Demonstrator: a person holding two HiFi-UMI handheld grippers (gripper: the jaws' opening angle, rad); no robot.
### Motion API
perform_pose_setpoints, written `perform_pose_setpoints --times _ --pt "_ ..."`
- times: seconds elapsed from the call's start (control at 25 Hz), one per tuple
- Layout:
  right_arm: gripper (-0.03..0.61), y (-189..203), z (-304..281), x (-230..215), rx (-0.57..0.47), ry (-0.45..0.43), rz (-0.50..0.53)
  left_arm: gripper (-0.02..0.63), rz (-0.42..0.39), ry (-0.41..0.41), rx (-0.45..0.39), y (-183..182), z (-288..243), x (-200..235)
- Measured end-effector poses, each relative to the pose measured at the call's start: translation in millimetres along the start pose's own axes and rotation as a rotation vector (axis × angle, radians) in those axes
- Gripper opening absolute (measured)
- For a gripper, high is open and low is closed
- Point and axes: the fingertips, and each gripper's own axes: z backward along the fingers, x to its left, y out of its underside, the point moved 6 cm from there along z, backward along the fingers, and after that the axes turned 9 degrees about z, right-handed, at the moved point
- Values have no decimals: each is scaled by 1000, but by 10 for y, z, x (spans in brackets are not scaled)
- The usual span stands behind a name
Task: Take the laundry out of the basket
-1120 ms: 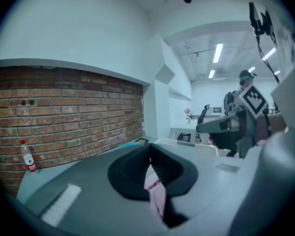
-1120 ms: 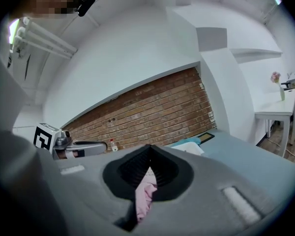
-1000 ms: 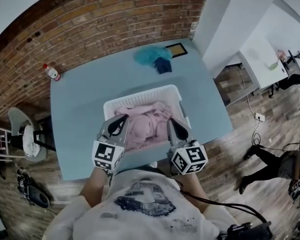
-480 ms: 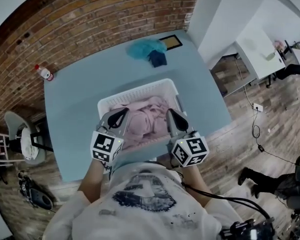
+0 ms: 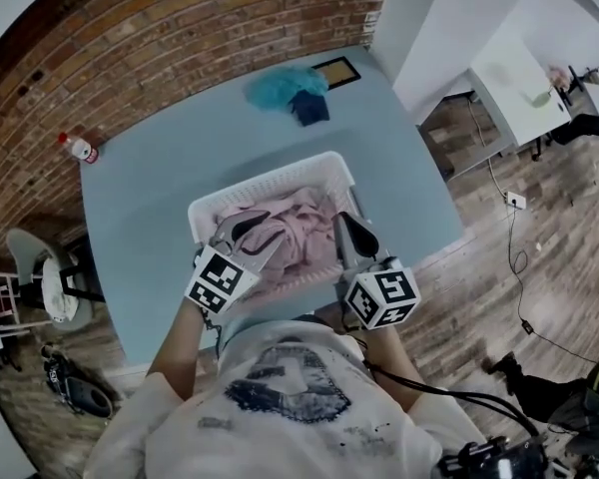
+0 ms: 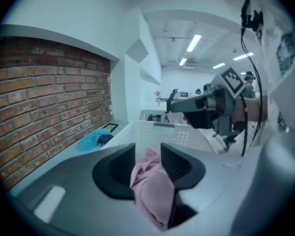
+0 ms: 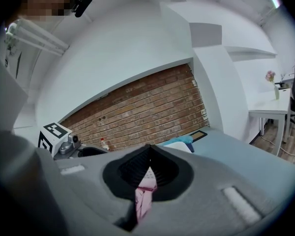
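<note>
A white laundry basket (image 5: 270, 168) stands on the light blue table (image 5: 140, 198), with pink laundry (image 5: 295, 230) piled inside. Both grippers hover over its near side. My left gripper (image 5: 248, 232) has its jaws opening; a bunch of pink cloth (image 6: 152, 186) still lies in the gap between them, seen in the left gripper view (image 6: 148, 159). On the right, my gripper (image 5: 343, 224) is shut on a strip of pink cloth (image 7: 143, 198) that hangs from its closed jaws (image 7: 148, 168).
A turquoise cloth (image 5: 278, 88) and a dark blue one (image 5: 309, 108) lie at the table's far side beside a small framed picture (image 5: 336, 71). A bottle (image 5: 77, 148) stands at the far left corner. A brick wall runs behind the table; a chair (image 5: 40, 277) is at the left.
The left gripper's jaws have parted and it has swung rightward over the pink pile. The right gripper has stayed shut and hardly moved.
</note>
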Motion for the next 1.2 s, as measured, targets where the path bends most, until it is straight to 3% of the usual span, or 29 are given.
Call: perform_pose_setpoints --times 0.24,0.6,0.92,1.2 --pt "-3 41 -22 -54 13 18 -16 285 1 130 90 117 -227 -95" --pt "-3 66 -42 -83 15 27 -27 414 45 193 192 339 -457 -82" --pt "-2 63 -26 -116 12 36 -35 443 159 166 329 570 -622 30" --pt "-3 80 -8 -148 15 42 -40 443 172 150 406 694 -771 79"
